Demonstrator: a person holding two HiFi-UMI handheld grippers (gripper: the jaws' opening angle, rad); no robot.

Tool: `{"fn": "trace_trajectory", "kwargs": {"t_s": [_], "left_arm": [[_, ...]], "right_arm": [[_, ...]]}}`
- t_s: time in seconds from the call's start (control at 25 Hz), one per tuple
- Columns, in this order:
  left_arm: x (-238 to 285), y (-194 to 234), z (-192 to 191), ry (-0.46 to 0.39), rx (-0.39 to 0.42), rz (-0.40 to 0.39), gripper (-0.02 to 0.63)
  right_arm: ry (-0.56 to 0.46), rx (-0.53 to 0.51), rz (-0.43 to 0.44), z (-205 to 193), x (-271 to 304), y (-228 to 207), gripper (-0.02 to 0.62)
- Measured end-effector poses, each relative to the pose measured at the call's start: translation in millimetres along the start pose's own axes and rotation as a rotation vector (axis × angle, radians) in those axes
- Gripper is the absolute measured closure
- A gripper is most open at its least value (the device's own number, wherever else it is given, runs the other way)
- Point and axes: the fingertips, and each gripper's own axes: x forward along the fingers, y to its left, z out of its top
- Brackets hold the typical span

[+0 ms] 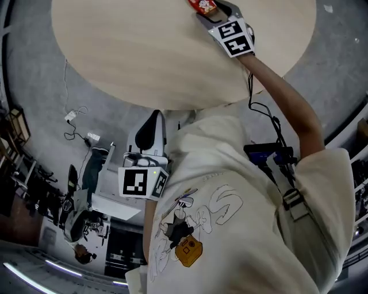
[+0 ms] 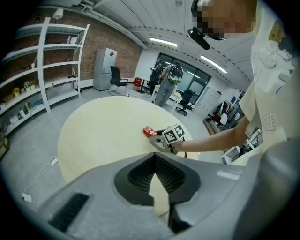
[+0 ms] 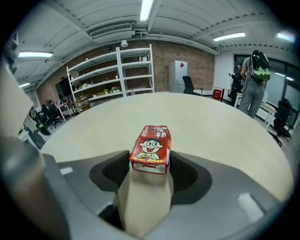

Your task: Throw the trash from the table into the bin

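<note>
A small red milk carton [image 3: 151,147] with a cartoon face lies on the round pale wooden table [image 3: 211,126]. My right gripper [image 3: 150,161] has one jaw against each side of the carton's near end, and the carton rests on the tabletop. In the head view the carton [image 1: 202,6] shows at the top edge, just past the right gripper [image 1: 211,12]. The left gripper view shows the same carton [image 2: 149,131] far across the table. My left gripper [image 2: 157,164] is shut and holds nothing; it hangs low by the table's near edge [image 1: 155,118].
The table [image 1: 144,51] bears nothing else that shows. Below its near edge are grey floor, a cable with a plug [image 1: 72,116] and a wheeled chair [image 1: 80,212]. White shelves [image 3: 133,70] line the brick wall, and a person with a backpack [image 3: 253,84] stands far off.
</note>
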Motion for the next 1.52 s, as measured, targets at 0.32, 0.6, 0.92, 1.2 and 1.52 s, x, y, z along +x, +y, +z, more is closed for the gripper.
{"fn": "trace_trajectory", "kwargs": {"t_s": [0.32, 0.6, 0.92, 1.2, 1.52], "left_arm": [[-1.1, -11.6, 11.6, -0.001, 0.02, -0.022, 0.598], [11.5, -32.5, 5.0, 0.0, 0.121, -0.11, 0.598], [5.5, -56.3, 25.6, -0.079, 0.218, -0.271, 0.598], [-1.6, -64.5, 19.4, -0.116, 0.186, -0.403, 0.598], [1.4, -59.8, -0.7, -0.062, 0.24, -0.578, 0.598]], "right_arm": [[-0.068, 0.111, 0.088, 22.5, -66.3, -8.7, 0.319], [-0.114, 0.238, 0.055, 8.3, -147.4, -3.5, 0.319], [-0.167, 0.3, -0.035, 16.6, -237.0, 22.3, 0.319], [-0.206, 0.325, -0.096, 29.1, -282.3, 54.8, 0.319], [-0.176, 0.352, -0.157, 14.8, -304.2, 136.8, 0.319]]}}
